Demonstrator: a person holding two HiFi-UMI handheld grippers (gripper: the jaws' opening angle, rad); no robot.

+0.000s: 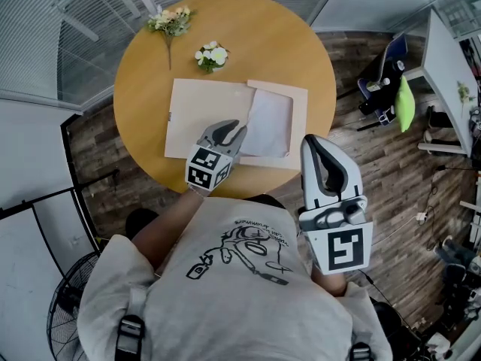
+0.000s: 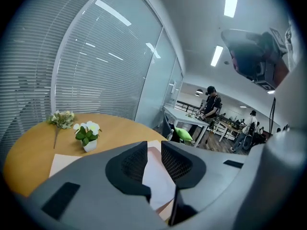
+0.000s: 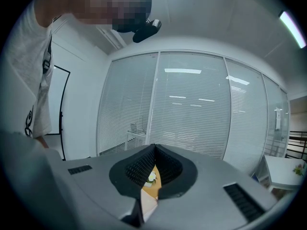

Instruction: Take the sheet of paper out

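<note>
Sheet [image 1: 269,122]: one | flower pot [image 1: 211,56]: one | sprig [image 1: 171,21]: one | left tongs [image 1: 237,128]: parted | right tongs [image 1: 315,141]: clenched, empty

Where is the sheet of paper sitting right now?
In the head view, the sheet of paper lies on the right end of the beige envelope, on the round table's near side, just right of the left claw.

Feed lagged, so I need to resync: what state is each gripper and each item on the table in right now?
left gripper: jaws apart, gripping nothing, above the sheet's edge.
right gripper: shut, empty.
white sheet: flat on the open folder, not gripped.
beige folder: lying open.
flower pot: upright.
flower sprig: lying flat.
</note>
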